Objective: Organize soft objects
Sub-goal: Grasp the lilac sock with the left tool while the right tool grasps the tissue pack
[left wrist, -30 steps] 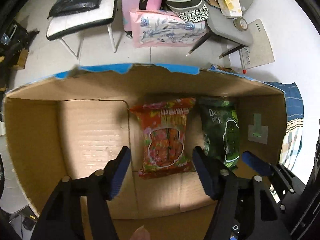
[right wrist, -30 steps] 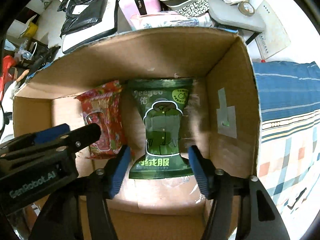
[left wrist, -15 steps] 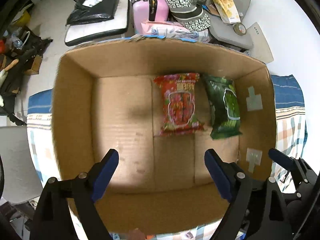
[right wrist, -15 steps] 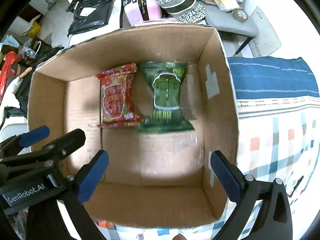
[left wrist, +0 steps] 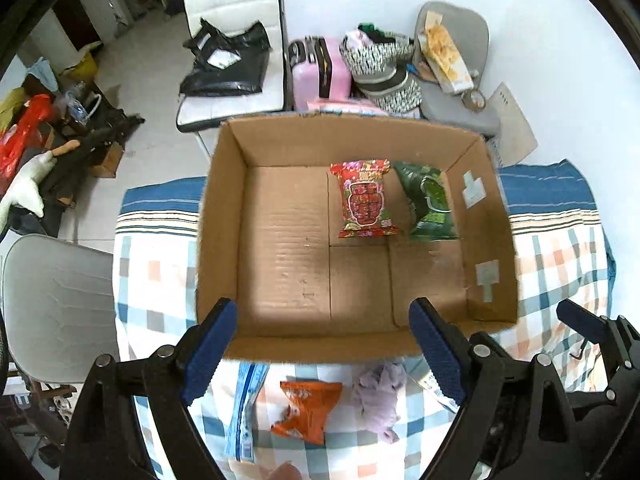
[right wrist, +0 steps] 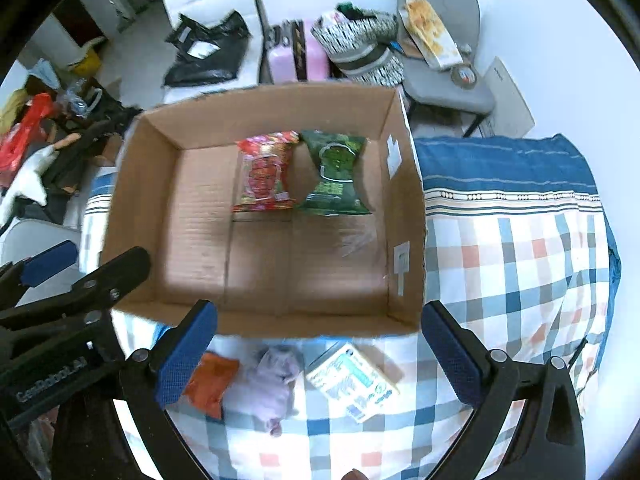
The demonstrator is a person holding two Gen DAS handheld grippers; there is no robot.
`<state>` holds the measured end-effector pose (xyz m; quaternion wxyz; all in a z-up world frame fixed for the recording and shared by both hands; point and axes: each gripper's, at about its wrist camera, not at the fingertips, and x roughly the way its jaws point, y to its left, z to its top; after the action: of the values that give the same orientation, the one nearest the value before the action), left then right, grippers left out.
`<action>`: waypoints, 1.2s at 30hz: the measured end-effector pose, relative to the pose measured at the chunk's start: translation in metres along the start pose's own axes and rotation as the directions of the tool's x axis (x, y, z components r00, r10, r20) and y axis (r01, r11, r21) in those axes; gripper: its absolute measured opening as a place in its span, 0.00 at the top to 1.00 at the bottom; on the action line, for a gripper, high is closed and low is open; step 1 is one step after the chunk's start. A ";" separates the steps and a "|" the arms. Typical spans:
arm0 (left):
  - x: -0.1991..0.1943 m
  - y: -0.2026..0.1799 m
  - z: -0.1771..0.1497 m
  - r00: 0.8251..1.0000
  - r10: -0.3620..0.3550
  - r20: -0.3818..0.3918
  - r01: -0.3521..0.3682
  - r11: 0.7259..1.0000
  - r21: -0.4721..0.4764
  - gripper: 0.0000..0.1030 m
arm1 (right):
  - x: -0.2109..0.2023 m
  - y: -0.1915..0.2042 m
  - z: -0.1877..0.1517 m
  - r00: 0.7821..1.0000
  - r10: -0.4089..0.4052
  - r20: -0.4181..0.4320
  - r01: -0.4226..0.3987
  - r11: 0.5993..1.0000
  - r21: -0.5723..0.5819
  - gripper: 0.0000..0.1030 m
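Checked bedding (right wrist: 520, 264) carries our cardboard box (left wrist: 216, 216). Two packs are done: the red pack (left wrist: 365, 200) and green pack (left wrist: 429, 202) lie side by side by the box's far-right corner, long axes running toward the far wall. Left outside its near edge are an orange pack (left wrist: 306, 410), a lilac cloth (right wrist: 274, 382) and a white-blue pack (right wrist: 354, 384). Our left tool (left wrist: 324, 354) and right tool (right wrist: 318, 354) both gape, empty.

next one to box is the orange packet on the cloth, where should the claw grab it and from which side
Grip the orange packet across its crumpled middle, coming straight down from above. It lies flat on the checked cloth just outside the cardboard box, with the lilac soft item close on its right, so a side approach looks crowded. The left claw is open and nearest.
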<state>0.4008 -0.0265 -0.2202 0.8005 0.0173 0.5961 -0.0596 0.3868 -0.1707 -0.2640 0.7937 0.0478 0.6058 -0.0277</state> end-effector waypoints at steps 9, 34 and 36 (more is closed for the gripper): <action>-0.042 0.028 -0.050 0.999 0.017 0.050 -0.009 0.989 -0.145 0.15 | -0.025 -0.013 -0.047 0.997 0.073 -0.033 -0.074 0.997 -0.037 0.00; 0.099 -0.010 -0.145 0.966 0.012 -0.258 -0.041 0.994 -0.104 0.15 | 0.154 -0.087 -0.138 0.896 0.067 -0.438 0.005 0.987 0.162 0.24; 0.109 -0.020 -0.141 0.960 -0.002 -0.280 -0.024 0.995 -0.093 0.15 | 0.152 -0.101 -0.151 0.883 0.151 -0.445 -0.035 0.966 0.258 0.24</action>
<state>0.2949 -0.0405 -0.3645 0.7083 -0.0092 0.7054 -0.0237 0.2719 -0.2523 -0.4547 0.6157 0.1788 0.7657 -0.0508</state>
